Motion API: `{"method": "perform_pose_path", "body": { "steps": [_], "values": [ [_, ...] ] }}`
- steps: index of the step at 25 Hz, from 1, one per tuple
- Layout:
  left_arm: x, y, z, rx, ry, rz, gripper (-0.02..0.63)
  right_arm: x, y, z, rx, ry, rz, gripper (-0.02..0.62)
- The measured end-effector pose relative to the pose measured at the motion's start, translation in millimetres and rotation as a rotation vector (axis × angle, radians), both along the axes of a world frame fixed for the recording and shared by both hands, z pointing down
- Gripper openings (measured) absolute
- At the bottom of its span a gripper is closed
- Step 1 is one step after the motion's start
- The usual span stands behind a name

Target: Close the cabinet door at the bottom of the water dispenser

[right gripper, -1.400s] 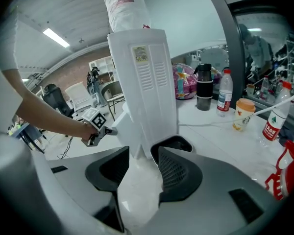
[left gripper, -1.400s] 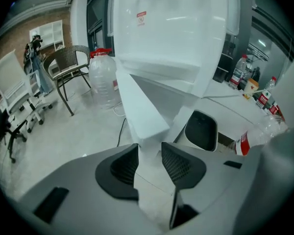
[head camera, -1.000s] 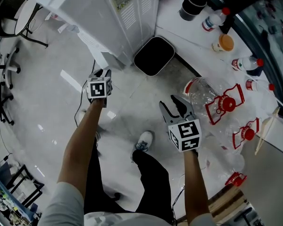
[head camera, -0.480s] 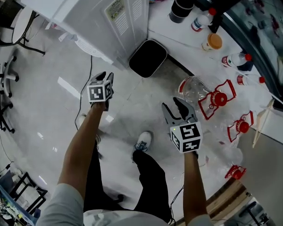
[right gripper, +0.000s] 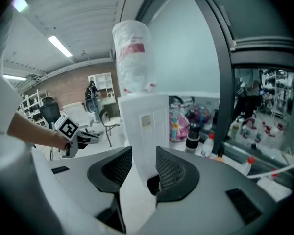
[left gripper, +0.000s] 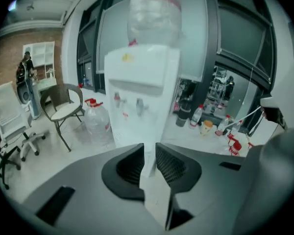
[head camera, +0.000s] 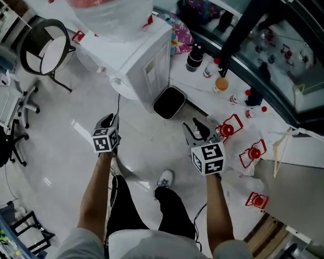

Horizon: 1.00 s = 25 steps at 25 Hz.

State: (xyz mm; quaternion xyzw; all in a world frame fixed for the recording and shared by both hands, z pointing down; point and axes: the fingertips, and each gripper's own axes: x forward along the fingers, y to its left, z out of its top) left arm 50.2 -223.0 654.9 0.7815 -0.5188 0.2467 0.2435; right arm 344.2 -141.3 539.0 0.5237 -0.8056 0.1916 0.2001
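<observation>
White box-shaped water dispenser (head camera: 151, 63) stands upright on the floor at far centre, front taps facing left. A clear inverted bottle (head camera: 108, 1) with a red label sits on top. Bottom cabinet door (left gripper: 131, 133): open or shut not discernible.

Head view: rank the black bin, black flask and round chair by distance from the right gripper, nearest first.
From the right gripper, whose jaws have just been closing a little with nothing between them:
1. black bin, just ahead and left, on the floor.
2. black flask, farther ahead, by the glass wall.
3. round chair, far off to the left.
</observation>
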Motion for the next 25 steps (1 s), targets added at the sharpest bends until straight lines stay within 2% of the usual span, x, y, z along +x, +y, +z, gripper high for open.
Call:
{"method": "perform_pose_path", "body": {
  "steps": [2,4,6,8,11,13,16,20,25],
  "values": [
    [-5,1,-71,0.074,0.013,0.029,0.067,-4,-13,-63,0.078,0.013,-0.01,0.165],
    [-10,9,-136,0.146,-0.017,0.094,0.049,-11,-18,-125,0.148,0.029,-0.016,0.139],
    [-17,15,-199,0.227,-0.052,0.146,0.025,-20,-20,-182,0.22,0.061,-0.026,0.086],
    [-22,20,-260,0.309,-0.034,0.184,0.02,-33,-19,-234,0.292,0.083,-0.046,0.043],
    [-30,33,-344,0.425,0.012,0.229,0.02,-52,-10,-302,0.38,0.036,-0.077,0.029],
    [-39,39,-390,0.492,0.016,0.232,0.02,-67,-6,-337,0.428,0.047,-0.1,0.028],
    [-46,50,-445,0.576,0.029,0.243,0.02,-93,-5,-373,0.48,0.117,-0.142,0.028],
    [-39,68,-491,0.659,-0.026,0.319,0.02,-113,-2,-407,0.534,0.145,-0.154,0.028],
    [-51,83,-539,0.748,-0.047,0.355,0.02,-138,0,-437,0.588,0.136,-0.144,0.028]
  ]
}}
